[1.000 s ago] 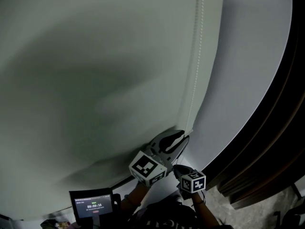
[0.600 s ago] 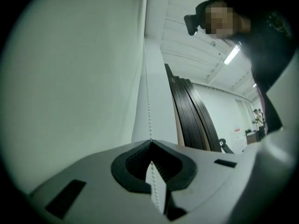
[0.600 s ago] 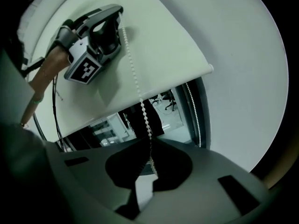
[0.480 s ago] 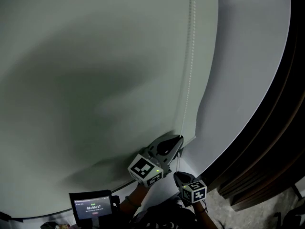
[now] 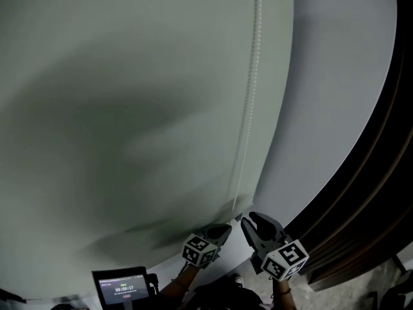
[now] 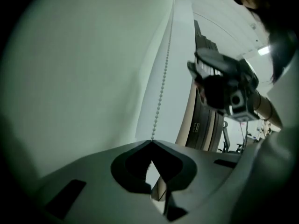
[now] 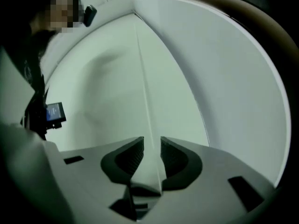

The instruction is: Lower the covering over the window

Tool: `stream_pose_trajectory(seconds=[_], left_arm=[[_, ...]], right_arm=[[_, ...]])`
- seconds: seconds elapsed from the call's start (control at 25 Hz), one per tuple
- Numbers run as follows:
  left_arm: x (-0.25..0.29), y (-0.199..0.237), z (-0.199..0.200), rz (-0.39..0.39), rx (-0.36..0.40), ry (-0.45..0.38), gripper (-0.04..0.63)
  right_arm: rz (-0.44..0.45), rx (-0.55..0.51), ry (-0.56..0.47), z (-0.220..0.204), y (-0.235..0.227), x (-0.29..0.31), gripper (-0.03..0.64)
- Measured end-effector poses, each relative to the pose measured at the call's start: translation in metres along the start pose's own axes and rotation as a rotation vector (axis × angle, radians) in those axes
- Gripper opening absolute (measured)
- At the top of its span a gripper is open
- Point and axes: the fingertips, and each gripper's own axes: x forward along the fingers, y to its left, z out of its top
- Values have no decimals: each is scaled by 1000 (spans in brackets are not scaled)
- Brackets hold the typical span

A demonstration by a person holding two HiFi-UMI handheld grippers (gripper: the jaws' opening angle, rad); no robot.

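One pale blind covers nearly the whole window, and its lower corner sits lower than before. One bead chain hangs along its right side. Of the two grippers, the left gripper has come down and is clamped on the chain. The right gripper is opening, with the chain between its jaws.

A small screen at the bottom of the head view is showing a timer reading 00:00:17. Its other lines are coming out too small to read.
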Motion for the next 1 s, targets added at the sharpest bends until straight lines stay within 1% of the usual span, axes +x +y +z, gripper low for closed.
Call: stream_pose_trajectory(seconds=[0.12, 0.24, 0.36, 0.48, 0.52, 0.56, 0.6, 0.64, 0.68, 0.76, 0.8, 0.84, 0.88, 0.92, 1.0], left_arm=[[6, -1, -1, -13, -24, -10, 2], [12, -5, -1, -30, -24, -2, 2], [16, -13, -4, -42, -34, 1, 2], [18, -15, -8, -49, -40, -1, 2], [18, -15, -8, -50, -42, -5, 2], [18, -14, -9, -51, -46, -8, 2], [19, -13, -12, -51, -51, -3, 2], [19, -13, -16, -52, -54, 19, 2], [19, -14, -25, -58, -55, 63, 2], [16, -21, -51, -95, -55, 181, 2], [12, -26, -64, -113, -51, 229, 2], [7, -29, -74, -122, -46, 255, 2], [2, -31, -77, -123, -43, 257, 3], [-1, -32, -74, -123, -45, 234, 3], [-5, -32, -48, -121, -57, 128, 8]], right_arm=[[66, -100, -97, 64, 20, 15, 101], [77, -190, -152, 107, 26, 34, 103], [59, -230, -167, 131, 17, 49, 103], [32, -227, -181, 141, 4, 58, 99], [30, -214, -185, 142, 1, 59, 55], [34, -191, -189, 141, -1, 59, 23], [42, -162, -190, 139, -3, 58, 23], [49, -134, -182, 135, -5, 57, 21], [47, -112, -164, 127, -8, 57, 21], [31, -44, -134, 104, -19, 56, 21], [27, 19, -137, 91, -25, 52, 21], [25, 82, -145, 80, -32, 48, 21], [15, 122, -143, 67, -38, 43, 21], [-6, 127, -124, 52, -45, 40, 20], [-60, 98, -32, 8, -57, 38, 21]])
